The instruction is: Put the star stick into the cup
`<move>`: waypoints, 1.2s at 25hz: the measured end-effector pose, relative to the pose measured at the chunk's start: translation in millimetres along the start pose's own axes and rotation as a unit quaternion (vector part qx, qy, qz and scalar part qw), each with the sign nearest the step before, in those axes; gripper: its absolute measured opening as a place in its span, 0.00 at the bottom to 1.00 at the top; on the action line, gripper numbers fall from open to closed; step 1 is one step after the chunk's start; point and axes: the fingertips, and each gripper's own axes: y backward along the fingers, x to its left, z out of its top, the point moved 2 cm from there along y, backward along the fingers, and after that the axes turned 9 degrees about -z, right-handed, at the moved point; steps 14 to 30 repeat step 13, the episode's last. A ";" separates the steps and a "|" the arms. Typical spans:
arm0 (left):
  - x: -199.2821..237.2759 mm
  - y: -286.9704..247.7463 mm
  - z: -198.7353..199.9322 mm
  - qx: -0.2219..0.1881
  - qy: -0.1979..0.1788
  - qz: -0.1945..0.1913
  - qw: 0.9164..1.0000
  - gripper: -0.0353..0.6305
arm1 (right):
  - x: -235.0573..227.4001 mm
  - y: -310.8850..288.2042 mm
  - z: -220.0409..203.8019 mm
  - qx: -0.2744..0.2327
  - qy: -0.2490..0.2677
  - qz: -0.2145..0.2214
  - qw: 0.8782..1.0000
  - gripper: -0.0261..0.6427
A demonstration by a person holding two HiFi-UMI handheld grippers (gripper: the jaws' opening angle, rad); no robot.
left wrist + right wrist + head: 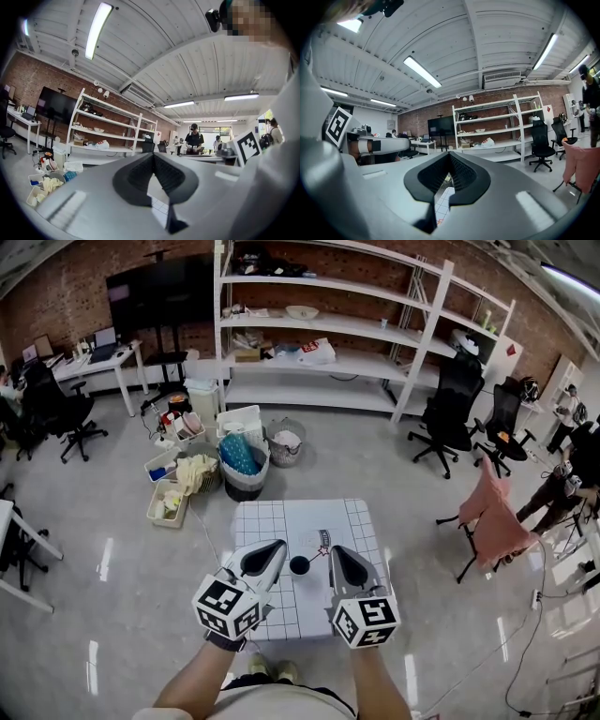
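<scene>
A small dark cup (299,565) stands on the white gridded table (281,521), near its front half. Just behind and right of the cup lies the star stick (323,541), thin with a reddish outline, flat on the tabletop. My left gripper (278,547) hovers left of the cup and my right gripper (335,552) hovers right of it, both held above the table. In the left gripper view the left gripper (153,156) has its pads meeting at the tips with nothing between. The right gripper (450,155) looks the same in its own view. Neither gripper view shows the cup or the stick.
Beyond the table stand baskets and bins (242,465) and a tall white shelf unit (328,324). Black office chairs (450,413) are at the right, along with a pink cloth over a chair (497,517). A desk (19,540) is at the left. The person's feet (272,671) are by the table's near edge.
</scene>
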 end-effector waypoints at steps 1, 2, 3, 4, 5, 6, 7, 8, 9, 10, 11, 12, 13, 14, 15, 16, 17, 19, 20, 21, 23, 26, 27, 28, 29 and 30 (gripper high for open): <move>0.4 -0.1 0.0 0.000 -0.001 0.000 1.000 0.06 | 0.3 -0.3 -0.1 0.000 0.000 0.000 1.000 0.06; 0.6 -0.3 -0.5 0.000 -0.001 0.001 1.000 0.06 | 0.5 -0.6 -0.5 0.000 0.000 0.001 1.000 0.06; 0.8 -0.6 -1.5 0.001 -0.001 0.001 1.000 0.06 | 0.7 -1.0 -1.3 0.000 0.000 0.001 1.000 0.06; 1.1 -0.7 -2.7 0.001 -0.001 0.001 1.000 0.06 | 1.1 -1.5 -2.3 0.001 0.001 0.002 1.000 0.06; 1.5 -0.7 -3.8 0.002 0.000 0.001 1.000 0.06 | 1.5 -2.1 -3.2 0.002 0.001 0.003 1.000 0.06; 2.1 -0.7 -4.6 0.003 0.001 0.002 1.000 0.06 | 2.0 -2.6 -3.7 0.003 0.001 0.003 1.000 0.06; 2.8 -0.5 -5.1 0.003 0.002 0.002 1.000 0.06 | 2.5 -3.2 -3.8 0.004 0.001 0.004 1.000 0.06; 3.5 -0.4 -5.2 0.004 0.003 0.002 1.000 0.06 | 2.9 -3.8 -3.6 0.004 0.001 0.004 1.000 0.06; 4.2 -0.3 -5.2 0.004 0.004 0.003 1.000 0.06 | 3.2 -4.3 -3.2 0.004 0.001 0.004 1.000 0.06; 4.7 -0.4 -5.1 0.004 0.004 0.003 1.000 0.06 | 3.3 -4.8 -2.8 0.004 0.001 0.004 1.000 0.06; 5.1 -0.5 -5.0 0.004 0.005 0.003 1.000 0.06 | 3.5 -5.2 -2.5 0.004 0.002 0.005 1.000 0.06; 5.5 -0.6 -5.0 0.003 0.005 0.004 1.000 0.06 | 3.6 -5.6 -2.2 0.004 0.002 0.005 1.000 0.06; 5.8 -0.7 -5.0 0.003 0.005 0.004 1.000 0.06 | 3.8 -5.9 -2.0 0.004 0.002 0.005 1.000 0.06; 5.8 -0.7 -5.0 0.003 0.005 0.004 1.000 0.06 | 3.8 -5.9 -2.0 0.004 0.002 0.005 1.000 0.06; 5.8 -0.7 -5.0 0.003 0.005 0.004 1.000 0.06 | 3.8 -5.9 -2.0 0.004 0.002 0.005 1.000 0.06; 5.8 -0.7 -5.0 0.003 0.005 0.004 1.000 0.06 | 3.8 -5.9 -2.0 0.004 0.002 0.005 1.000 0.06; 5.8 -0.7 -5.0 0.003 0.005 0.004 1.000 0.06 | 3.8 -5.9 -2.0 0.004 0.002 0.005 1.000 0.06; 5.8 -0.7 -5.0 0.003 0.005 0.004 1.000 0.06 | 3.8 -5.9 -2.0 0.004 0.002 0.005 1.000 0.06; 5.8 -0.7 -5.0 0.003 0.005 0.004 1.000 0.06 | 3.8 -5.9 -2.0 0.004 0.002 0.005 1.000 0.06; 5.8 -0.7 -5.0 0.003 0.005 0.004 1.000 0.06 | 3.8 -5.9 -2.0 0.004 0.002 0.005 1.000 0.06; 5.8 -0.7 -5.0 0.003 0.005 0.004 1.000 0.06 | 3.8 -5.9 -2.0 0.004 0.002 0.005 1.000 0.06; 5.8 -0.7 -5.0 0.003 0.005 0.004 1.000 0.06 | 3.8 -5.9 -2.0 0.004 0.002 0.005 1.000 0.06; 5.8 -0.7 -5.0 0.003 0.005 0.004 1.000 0.06 | 3.8 -5.9 -2.0 0.004 0.002 0.005 1.000 0.06; 5.8 -0.7 -5.0 0.003 0.005 0.004 1.000 0.06 | 3.8 -5.9 -2.0 0.004 0.002 0.005 1.000 0.06; 5.8 -0.7 -5.0 0.003 0.005 0.004 1.000 0.06 | 3.8 -5.9 -2.0 0.004 0.002 0.005 1.000 0.06; 5.8 -0.7 -5.0 0.003 0.005 0.004 1.000 0.06 | 3.8 -5.9 -2.0 0.004 0.002 0.005 1.000 0.06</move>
